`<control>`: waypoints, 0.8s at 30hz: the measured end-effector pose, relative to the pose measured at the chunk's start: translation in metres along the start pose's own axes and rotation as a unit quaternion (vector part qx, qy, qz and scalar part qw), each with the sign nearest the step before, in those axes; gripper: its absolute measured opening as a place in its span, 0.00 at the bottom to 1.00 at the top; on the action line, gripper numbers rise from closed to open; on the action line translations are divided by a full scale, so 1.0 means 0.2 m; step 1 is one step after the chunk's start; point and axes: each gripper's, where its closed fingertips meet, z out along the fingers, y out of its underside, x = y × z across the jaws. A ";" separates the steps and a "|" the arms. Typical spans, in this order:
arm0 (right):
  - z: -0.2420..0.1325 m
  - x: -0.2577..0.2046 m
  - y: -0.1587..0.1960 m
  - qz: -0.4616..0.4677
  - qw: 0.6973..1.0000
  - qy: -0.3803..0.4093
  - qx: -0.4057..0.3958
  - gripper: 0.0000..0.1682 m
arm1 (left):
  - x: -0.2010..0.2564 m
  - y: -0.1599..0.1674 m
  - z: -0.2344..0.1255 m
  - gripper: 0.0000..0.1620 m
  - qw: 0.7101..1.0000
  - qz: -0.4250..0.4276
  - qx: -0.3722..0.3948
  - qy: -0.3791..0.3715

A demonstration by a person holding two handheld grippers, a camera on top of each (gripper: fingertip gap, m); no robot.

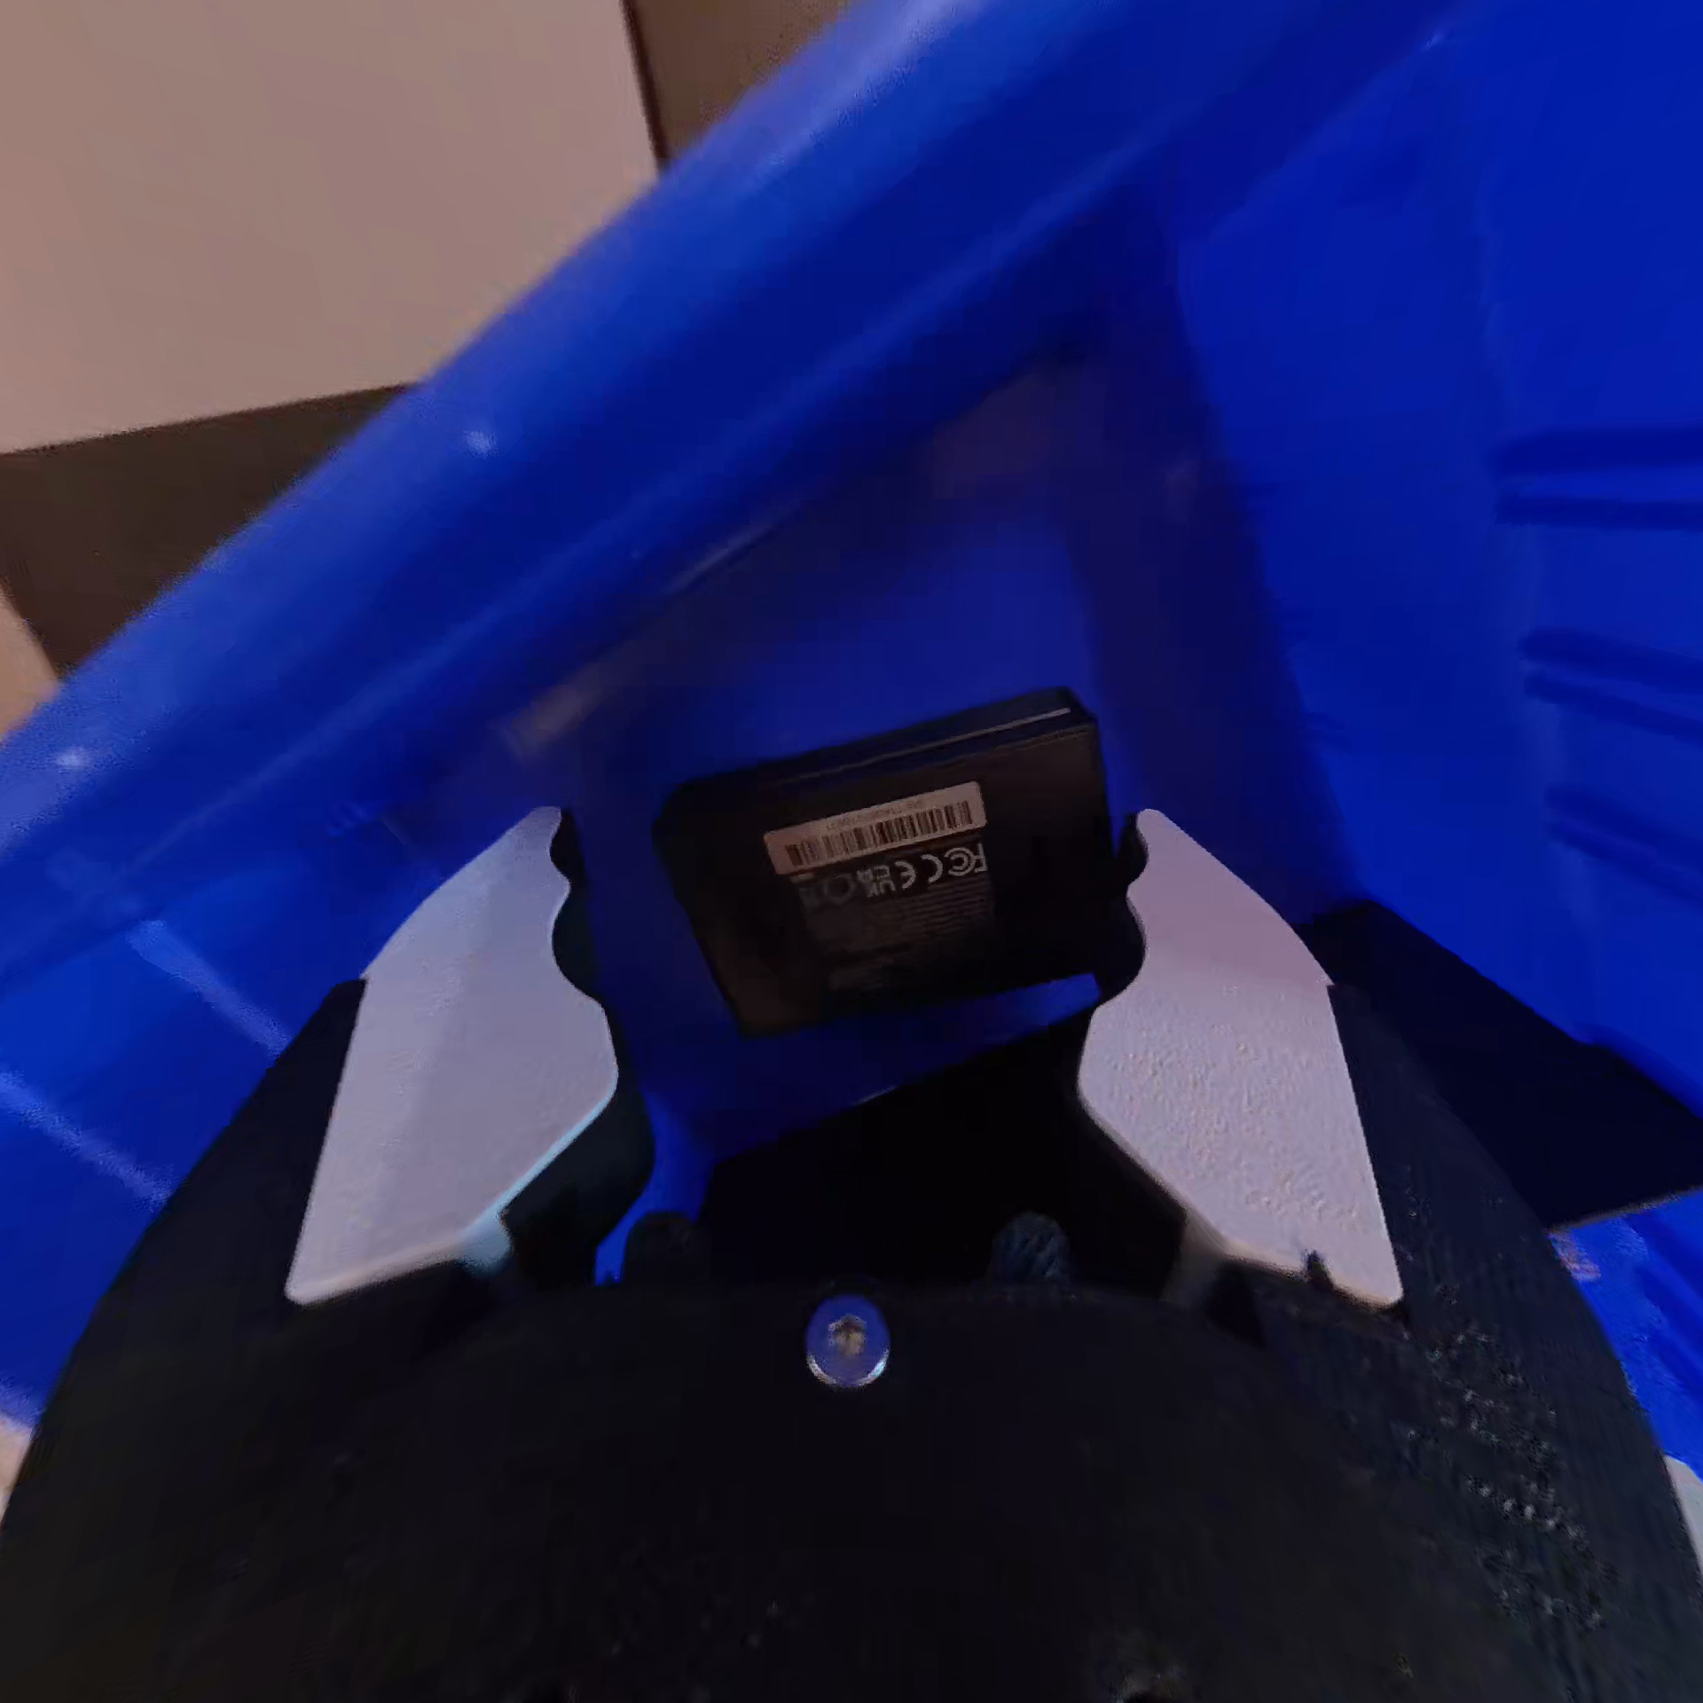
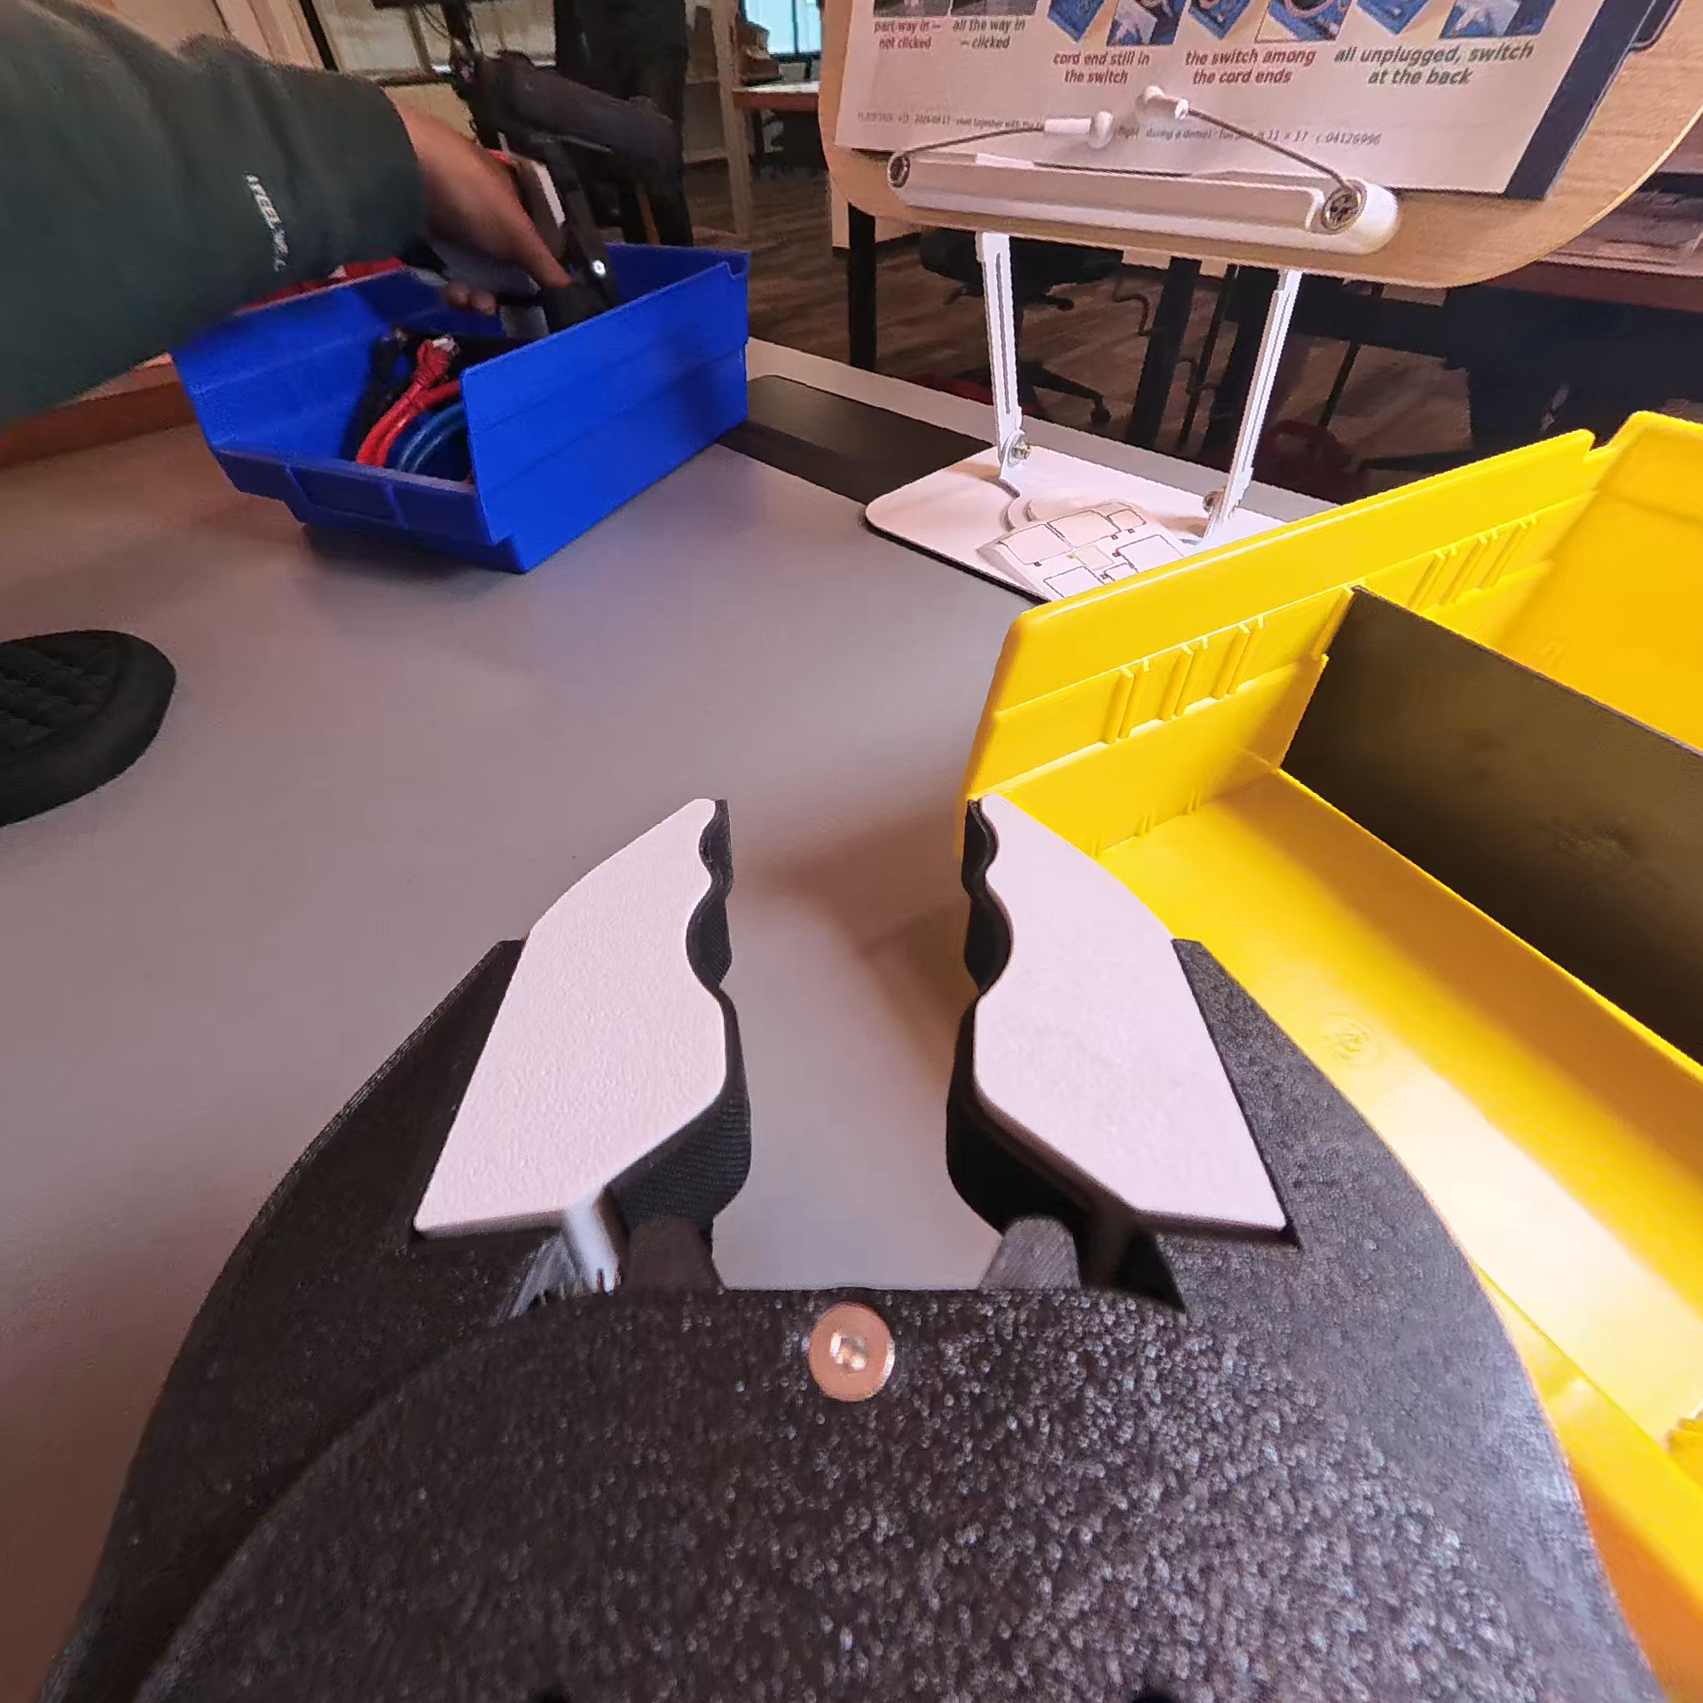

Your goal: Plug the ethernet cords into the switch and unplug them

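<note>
In the left wrist view my left gripper (image 1: 848,829) reaches down into a blue bin (image 1: 645,415). It is open, and its fingers straddle a small black switch (image 1: 885,912) that lies label side up on the bin floor. The right fingertip (image 1: 1138,857) is at the switch's edge; the left one stands apart from it. In the right wrist view the blue bin (image 2: 590,415) sits at the far left of the table and holds red cords (image 2: 415,396) and blue cords (image 2: 442,442). A hand holds the left gripper (image 2: 571,286) in the bin. My right gripper (image 2: 846,820) is open and empty over the grey table.
A yellow bin (image 2: 1152,682) with a black divider (image 2: 1493,829) stands right beside my right gripper. A white stand (image 2: 1014,498) with an instruction sheet is behind it. A black pad (image 2: 64,710) lies at the left edge. A person's green sleeve (image 2: 184,184) crosses the top left. My right fingertips sit around 55 centimetres from my left ones.
</note>
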 end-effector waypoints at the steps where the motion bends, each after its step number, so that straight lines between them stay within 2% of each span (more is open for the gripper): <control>1: 0.00 0.00 0.00 0.002 1.000 -0.002 -0.001 0.29 | -0.01 0.00 0.00 0.67 1.000 0.006 -0.006 -0.010; 5: 0.00 -0.01 0.01 -0.002 1.000 -0.002 -0.004 0.29 | 0.05 0.07 0.03 0.72 0.999 0.010 -0.046 0.027; 8: 0.00 -0.01 0.00 -0.002 1.000 -0.003 -0.003 0.29 | 0.03 0.09 0.08 0.73 0.998 -0.002 -0.051 0.020; 11: 0.00 -0.01 0.00 0.000 1.000 -0.005 -0.002 0.29 | 0.02 0.10 0.07 0.67 0.998 -0.007 -0.052 0.021; 16: -0.01 -0.01 -0.01 -0.006 1.000 -0.002 0.002 0.29 | 0.00 0.12 0.04 0.66 0.998 -0.003 -0.058 0.019; 20: -0.01 -0.01 -0.01 -0.004 1.000 -0.005 0.002 0.29 | -0.04 0.07 -0.14 0.66 1.000 0.000 -0.005 0.023; 24: 0.00 -0.03 -0.01 -0.014 1.000 -0.009 0.003 0.29 | -0.05 0.04 -0.43 0.65 0.997 0.022 0.064 0.037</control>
